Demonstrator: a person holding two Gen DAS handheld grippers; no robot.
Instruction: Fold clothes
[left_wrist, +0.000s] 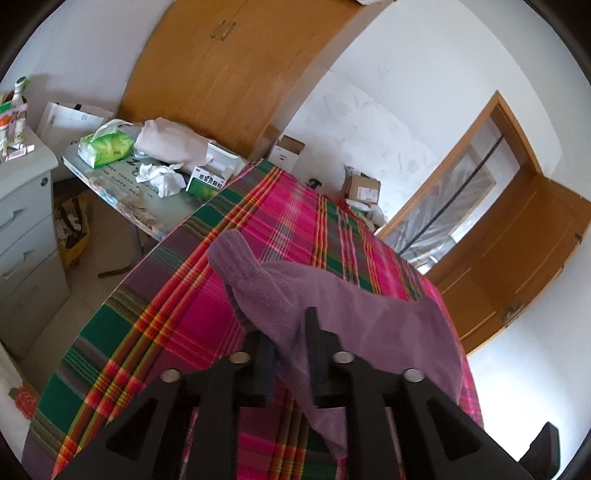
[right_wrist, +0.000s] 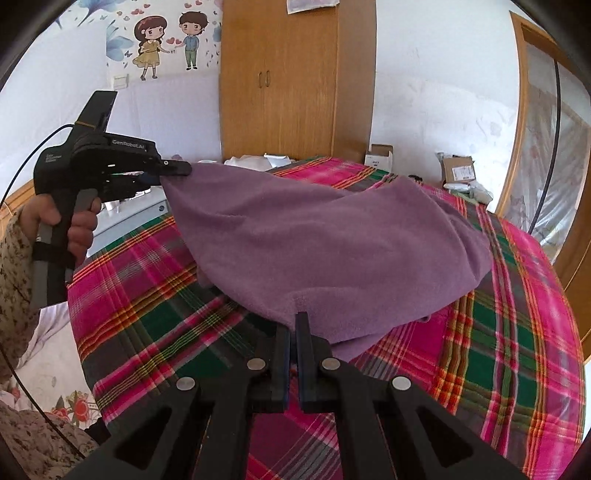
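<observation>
Right gripper (right_wrist: 291, 325): my 2 fingers stand nearest the lens, pressed almost together, pinching the near hem of the purple fleece garment (right_wrist: 332, 240).
Left gripper (left_wrist: 288, 332): jaws parted narrowly; a fold of the same garment (left_wrist: 332, 302) hangs between them and over the right finger. I cannot tell whether the pads press on it.
Left gripper from my right side (right_wrist: 177, 171): its tips meet the garment's far corner, holding it above the bed, a hand (right_wrist: 70, 225) on the grip.
Garment: draped between both grippers, its far end resting on the plaid bedspread (right_wrist: 498, 332).
Why held so: 2 corners lifted, I judge, to lay 1 half over the other.
Bedside table (left_wrist: 147, 206): cluttered, well apart from the garment.
</observation>
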